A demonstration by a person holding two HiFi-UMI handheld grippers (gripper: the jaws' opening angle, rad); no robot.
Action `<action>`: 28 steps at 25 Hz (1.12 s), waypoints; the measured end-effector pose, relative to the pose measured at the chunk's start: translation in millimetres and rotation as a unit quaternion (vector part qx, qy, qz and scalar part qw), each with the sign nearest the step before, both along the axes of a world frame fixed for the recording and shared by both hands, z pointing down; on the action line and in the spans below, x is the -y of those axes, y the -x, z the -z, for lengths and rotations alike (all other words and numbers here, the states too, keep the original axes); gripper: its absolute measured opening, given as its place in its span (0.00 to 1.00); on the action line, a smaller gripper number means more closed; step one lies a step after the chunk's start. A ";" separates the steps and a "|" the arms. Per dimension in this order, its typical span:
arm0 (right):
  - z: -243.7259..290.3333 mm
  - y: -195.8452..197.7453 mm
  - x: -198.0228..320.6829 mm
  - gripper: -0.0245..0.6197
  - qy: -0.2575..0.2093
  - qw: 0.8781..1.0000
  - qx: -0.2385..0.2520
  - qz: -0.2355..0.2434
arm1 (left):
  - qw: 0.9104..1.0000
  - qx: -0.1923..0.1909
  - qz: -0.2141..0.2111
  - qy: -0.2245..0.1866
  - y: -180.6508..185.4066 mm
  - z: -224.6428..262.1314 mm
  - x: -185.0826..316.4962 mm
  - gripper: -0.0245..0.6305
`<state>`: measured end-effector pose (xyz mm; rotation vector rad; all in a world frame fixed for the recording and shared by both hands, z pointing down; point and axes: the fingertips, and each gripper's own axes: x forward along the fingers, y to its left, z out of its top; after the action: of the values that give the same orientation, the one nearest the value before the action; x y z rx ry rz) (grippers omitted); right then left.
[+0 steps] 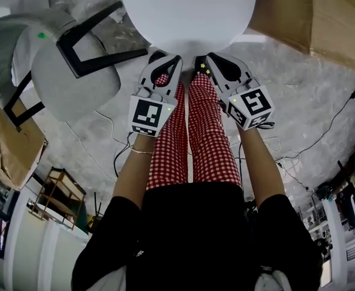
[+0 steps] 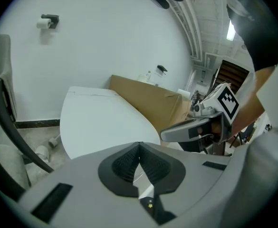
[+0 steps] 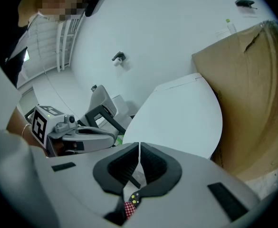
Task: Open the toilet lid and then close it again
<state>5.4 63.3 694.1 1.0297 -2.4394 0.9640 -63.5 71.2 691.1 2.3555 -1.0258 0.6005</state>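
Observation:
The white toilet lid (image 1: 186, 11) lies down flat at the top of the head view. My left gripper (image 1: 165, 59) and right gripper (image 1: 207, 58) sit side by side just below its front rim; whether they touch it I cannot tell. In the left gripper view the lid (image 2: 105, 122) stretches away beyond my left gripper (image 2: 139, 145), whose jaws are shut with nothing between them. In the right gripper view my right gripper (image 3: 139, 147) is shut and empty too, with the lid (image 3: 181, 118) just beyond it.
A grey chair (image 1: 74, 77) with a black frame stands left of the toilet. Brown cardboard (image 1: 335, 17) leans at its right. Cables (image 1: 341, 120) trail over the concrete floor. My legs in red-check trousers (image 1: 207, 138) stand right in front of the bowl.

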 end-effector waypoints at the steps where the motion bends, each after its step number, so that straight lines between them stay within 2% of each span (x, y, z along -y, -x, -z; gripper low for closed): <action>1: -2.7 -0.7 0.0 0.08 0.001 1.000 -0.003 0.000 | 1.000 0.000 -0.001 0.002 0.1 -2.0 -0.6 0.04; 12: -33.6 -12.5 -5.0 0.08 0.019 0.999 -0.047 -0.004 | 1.000 0.010 -0.004 0.013 7.5 -21.2 0.3 0.04; 17: -41.9 -19.5 -7.5 0.08 0.024 0.998 -0.058 -0.010 | 1.000 0.001 -0.004 0.019 2.9 -24.0 0.7 0.04; 25: -65.4 -44.2 -12.4 0.08 0.051 0.993 -0.089 -0.050 | 1.000 -0.002 -0.011 0.024 -2.5 -27.9 0.2 0.04; 28: -69.9 -49.5 -16.8 0.08 0.057 0.992 -0.104 -0.048 | 1.000 -0.003 -0.011 0.024 -3.2 -26.3 -0.9 0.04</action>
<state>54.9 80.2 764.0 1.1539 -2.1575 0.9621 -60.3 72.1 717.4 2.3274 -0.9728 0.6185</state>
